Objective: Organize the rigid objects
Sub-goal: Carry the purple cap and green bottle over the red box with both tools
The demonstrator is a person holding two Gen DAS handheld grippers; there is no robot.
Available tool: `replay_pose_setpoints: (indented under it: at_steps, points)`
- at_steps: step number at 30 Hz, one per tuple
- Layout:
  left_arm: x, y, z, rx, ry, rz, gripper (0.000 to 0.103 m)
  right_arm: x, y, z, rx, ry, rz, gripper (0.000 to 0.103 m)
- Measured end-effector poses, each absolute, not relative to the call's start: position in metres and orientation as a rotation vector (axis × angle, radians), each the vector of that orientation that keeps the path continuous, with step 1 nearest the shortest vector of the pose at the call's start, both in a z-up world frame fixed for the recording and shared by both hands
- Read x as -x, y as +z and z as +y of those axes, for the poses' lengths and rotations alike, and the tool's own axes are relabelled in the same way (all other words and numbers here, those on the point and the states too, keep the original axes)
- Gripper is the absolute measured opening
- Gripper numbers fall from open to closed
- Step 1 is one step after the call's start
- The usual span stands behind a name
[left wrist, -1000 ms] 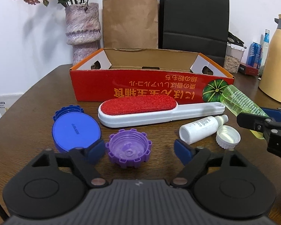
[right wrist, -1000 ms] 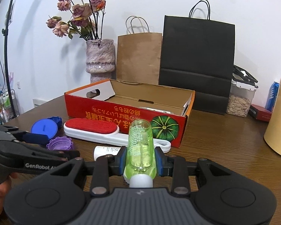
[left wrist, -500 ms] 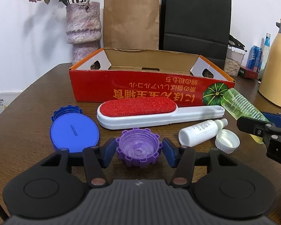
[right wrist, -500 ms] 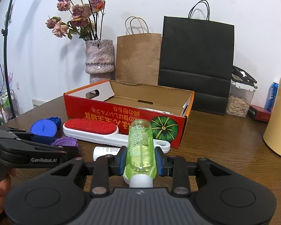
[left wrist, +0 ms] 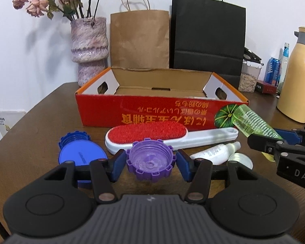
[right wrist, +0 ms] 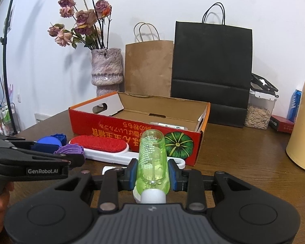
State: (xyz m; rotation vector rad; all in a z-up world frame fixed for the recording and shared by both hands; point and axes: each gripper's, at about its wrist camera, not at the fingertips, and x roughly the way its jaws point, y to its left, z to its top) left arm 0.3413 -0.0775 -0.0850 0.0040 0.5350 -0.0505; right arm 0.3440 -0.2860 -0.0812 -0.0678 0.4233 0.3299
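Observation:
My left gripper (left wrist: 150, 161) is shut on a purple notched cap (left wrist: 150, 168), its blue pads pressing both sides; the cap's hollow faces up. In the right wrist view the same cap (right wrist: 70, 149) sits at the tip of the left gripper (right wrist: 71, 158). My right gripper (right wrist: 151, 172) is shut on a clear green bottle (right wrist: 151, 158) with a white cap toward the camera; the bottle (left wrist: 252, 122) points at the box corner. The open red cardboard box (left wrist: 152, 109) stands behind.
On the wooden table lie a red-and-white lint brush (left wrist: 148, 132), a blue lid (left wrist: 79, 154), a small white bottle (left wrist: 215, 152) and a white cap (left wrist: 241, 159). A vase (left wrist: 89, 46), paper bags (left wrist: 140, 38), a seed jar (left wrist: 249, 79) and a yellow flask (left wrist: 296, 77) line the back.
The left jaws came in from wide open and closed on the purple cap. The right gripper and the green bottle have kept still.

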Motion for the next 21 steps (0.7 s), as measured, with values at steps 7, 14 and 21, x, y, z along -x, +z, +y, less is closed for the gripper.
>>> replay_pose_setpoints:
  at_steps: [7, 14, 21]
  points:
    - [-0.343, -0.07, -0.078, 0.0, -0.046, 0.506, 0.056, -0.346, -0.072, -0.285, 0.058, 0.327, 0.399, 0.03]
    - [-0.351, -0.058, -0.075, 0.012, -0.032, 0.479, 0.056, -0.354, -0.061, -0.28, 0.037, 0.32, 0.368, 0.03]
    - [-0.363, -0.045, -0.067, 0.029, -0.017, 0.449, 0.056, -0.365, -0.05, -0.271, 0.024, 0.319, 0.338, 0.03]
